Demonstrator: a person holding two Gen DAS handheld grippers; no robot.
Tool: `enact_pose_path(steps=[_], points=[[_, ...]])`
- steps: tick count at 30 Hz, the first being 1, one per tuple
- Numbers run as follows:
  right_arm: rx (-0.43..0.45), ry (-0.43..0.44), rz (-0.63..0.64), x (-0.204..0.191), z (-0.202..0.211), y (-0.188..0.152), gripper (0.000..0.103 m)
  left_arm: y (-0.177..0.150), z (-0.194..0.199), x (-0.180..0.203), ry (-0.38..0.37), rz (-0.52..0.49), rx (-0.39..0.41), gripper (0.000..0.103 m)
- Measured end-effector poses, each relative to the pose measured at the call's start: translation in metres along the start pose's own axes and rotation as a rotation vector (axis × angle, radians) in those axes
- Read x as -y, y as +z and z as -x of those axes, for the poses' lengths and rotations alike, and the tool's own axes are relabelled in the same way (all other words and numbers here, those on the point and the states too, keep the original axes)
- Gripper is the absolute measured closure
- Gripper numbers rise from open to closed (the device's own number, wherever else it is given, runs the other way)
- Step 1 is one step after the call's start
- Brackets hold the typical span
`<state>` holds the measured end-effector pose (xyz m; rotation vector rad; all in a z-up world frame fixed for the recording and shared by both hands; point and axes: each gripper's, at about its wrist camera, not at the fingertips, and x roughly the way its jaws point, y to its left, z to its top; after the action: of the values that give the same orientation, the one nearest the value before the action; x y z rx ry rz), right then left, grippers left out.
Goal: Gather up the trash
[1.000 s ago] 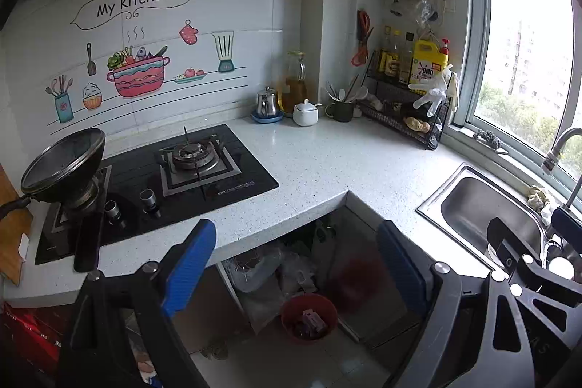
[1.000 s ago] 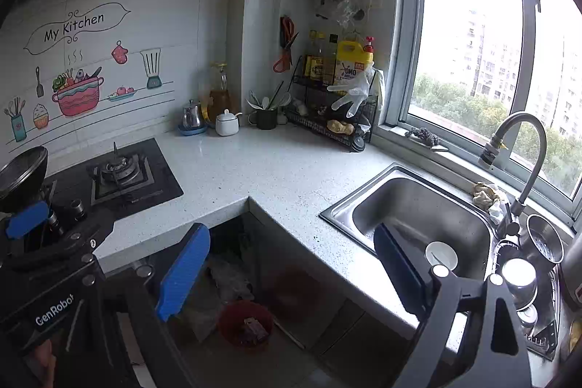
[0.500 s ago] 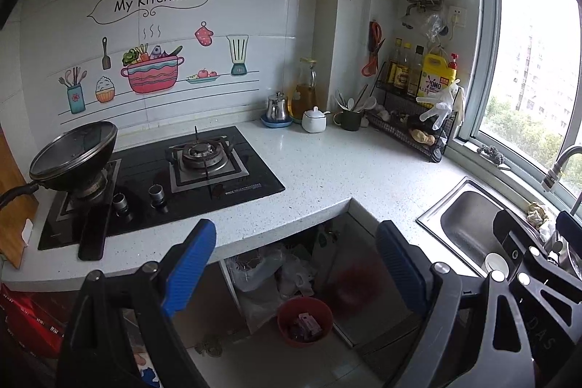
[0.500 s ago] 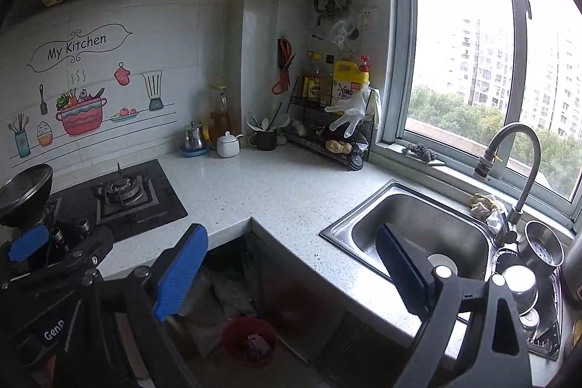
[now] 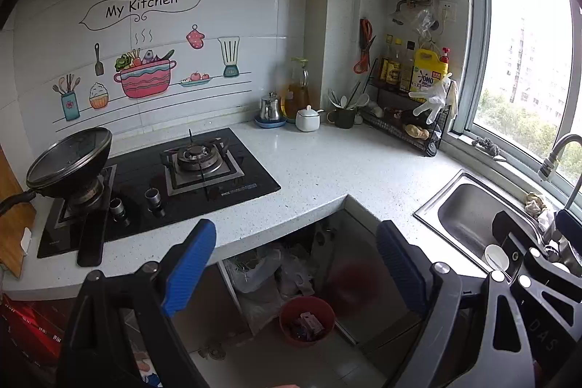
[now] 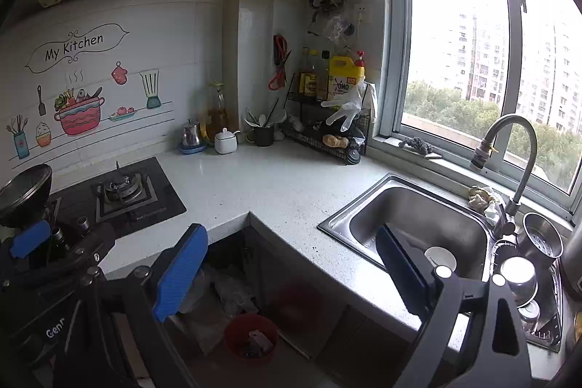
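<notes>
You are at the start: the speckled white L-shaped countertop (image 5: pixel 320 170) lies ahead of both jaw pairs, apparently bare of litter. Your left gripper (image 5: pixel 291 264) and right gripper (image 6: pixel 287 270) gape empty. Next, reach the round red plastic waste bin (image 5: pixel 306 319), below and between the left jaws.

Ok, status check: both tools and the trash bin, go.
Left tool open, empty. Right tool open, empty. Red bin on floor under the counter, scraps inside, untouched. Nothing blocking.
</notes>
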<state>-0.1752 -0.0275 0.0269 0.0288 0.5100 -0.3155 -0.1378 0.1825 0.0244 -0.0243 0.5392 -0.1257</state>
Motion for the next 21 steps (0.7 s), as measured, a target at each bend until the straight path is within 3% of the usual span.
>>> enact_pose_path(steps=[21], points=[[-0.007,0.005,0.004,-0.0019,0.0025,-0.001,0.01,-0.0007,-0.0018,-0.0053,-0.013,0.001,-0.008,0.015]])
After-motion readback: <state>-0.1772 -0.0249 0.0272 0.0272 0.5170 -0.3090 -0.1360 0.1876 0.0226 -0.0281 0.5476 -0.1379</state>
